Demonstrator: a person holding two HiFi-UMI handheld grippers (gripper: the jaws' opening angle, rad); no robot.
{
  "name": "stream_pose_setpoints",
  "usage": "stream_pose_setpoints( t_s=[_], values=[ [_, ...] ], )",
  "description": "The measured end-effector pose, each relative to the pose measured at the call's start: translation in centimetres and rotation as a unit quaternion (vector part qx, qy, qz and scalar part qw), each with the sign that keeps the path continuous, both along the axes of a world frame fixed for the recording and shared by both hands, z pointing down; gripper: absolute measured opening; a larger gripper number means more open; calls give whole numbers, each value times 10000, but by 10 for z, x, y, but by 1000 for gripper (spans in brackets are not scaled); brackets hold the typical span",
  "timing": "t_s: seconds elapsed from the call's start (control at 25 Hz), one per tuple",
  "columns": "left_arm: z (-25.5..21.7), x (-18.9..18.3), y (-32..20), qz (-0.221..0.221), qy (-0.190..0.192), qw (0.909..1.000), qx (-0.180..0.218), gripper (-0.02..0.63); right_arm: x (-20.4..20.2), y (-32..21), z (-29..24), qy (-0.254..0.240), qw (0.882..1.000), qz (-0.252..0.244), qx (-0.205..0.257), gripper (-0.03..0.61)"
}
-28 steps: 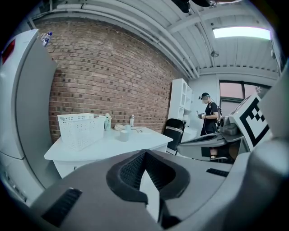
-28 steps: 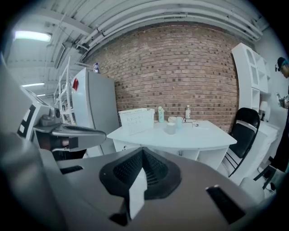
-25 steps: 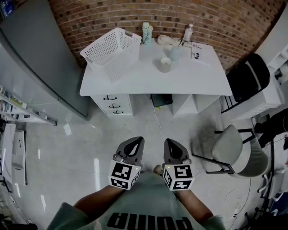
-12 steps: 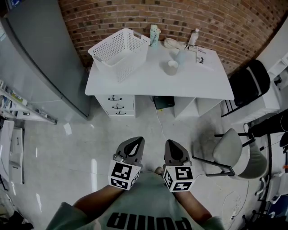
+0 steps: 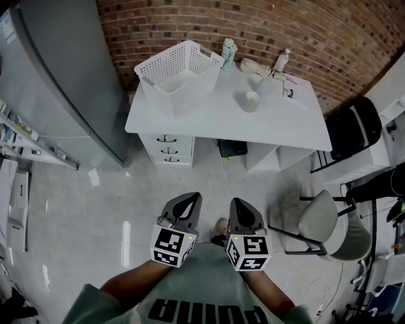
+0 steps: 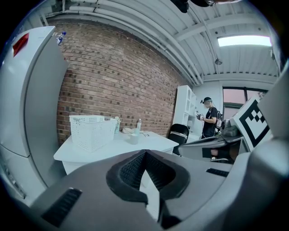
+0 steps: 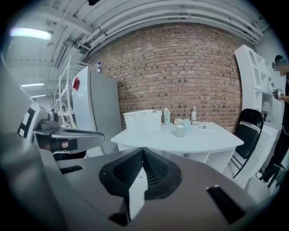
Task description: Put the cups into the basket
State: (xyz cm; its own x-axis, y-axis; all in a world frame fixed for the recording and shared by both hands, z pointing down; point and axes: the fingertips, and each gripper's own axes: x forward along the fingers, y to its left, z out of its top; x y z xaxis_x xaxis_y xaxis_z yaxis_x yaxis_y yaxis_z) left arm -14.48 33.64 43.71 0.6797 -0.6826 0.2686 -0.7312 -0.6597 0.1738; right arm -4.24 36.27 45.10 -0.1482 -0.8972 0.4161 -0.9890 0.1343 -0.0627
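Approach step. I stood well apart from the desk (image 5: 209, 117), left gripper (image 5: 188, 199) and right gripper (image 5: 239, 203) both closed tight, nothing held. Cups (image 5: 251, 100) sat on the desk, right of the basket (image 5: 193, 92). Next, I reckoned: close in, open the jaws, take the nearest cup.

A white desk (image 5: 209, 117) stands against the brick wall (image 5: 190, 19), with three drawers (image 5: 166, 149) under its left end and a black box (image 5: 232, 148) in the open space beside them. At the back of the desktop are a tall patterned bottle (image 5: 228, 52), a clear water bottle (image 5: 281, 60) and a printed sheet (image 5: 294, 88). A grey fridge (image 5: 63, 69) stands just left of the desk. To the right is a black chair (image 5: 351, 130), and nearer, a grey chair (image 5: 323, 218). A cable (image 5: 224, 177) trails over the glossy floor. A person (image 6: 208, 118) stands by white shelves (image 6: 185, 110).
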Motion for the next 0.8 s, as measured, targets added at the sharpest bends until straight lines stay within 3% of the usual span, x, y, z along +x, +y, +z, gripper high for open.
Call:
stream_pose_setpoints(
  t_s=[0.28, 0.8],
  values=[
    [3, 13, -25, -145, -105, 9998, -13, 8, 18, -28, 4, -36, 9999, -131, 10, 11],
    [-2, 86, -86, -409, -279, 9988, -57, 8, 98, -97, 4, -150, 9991, -389, 49, 11]
  ],
)
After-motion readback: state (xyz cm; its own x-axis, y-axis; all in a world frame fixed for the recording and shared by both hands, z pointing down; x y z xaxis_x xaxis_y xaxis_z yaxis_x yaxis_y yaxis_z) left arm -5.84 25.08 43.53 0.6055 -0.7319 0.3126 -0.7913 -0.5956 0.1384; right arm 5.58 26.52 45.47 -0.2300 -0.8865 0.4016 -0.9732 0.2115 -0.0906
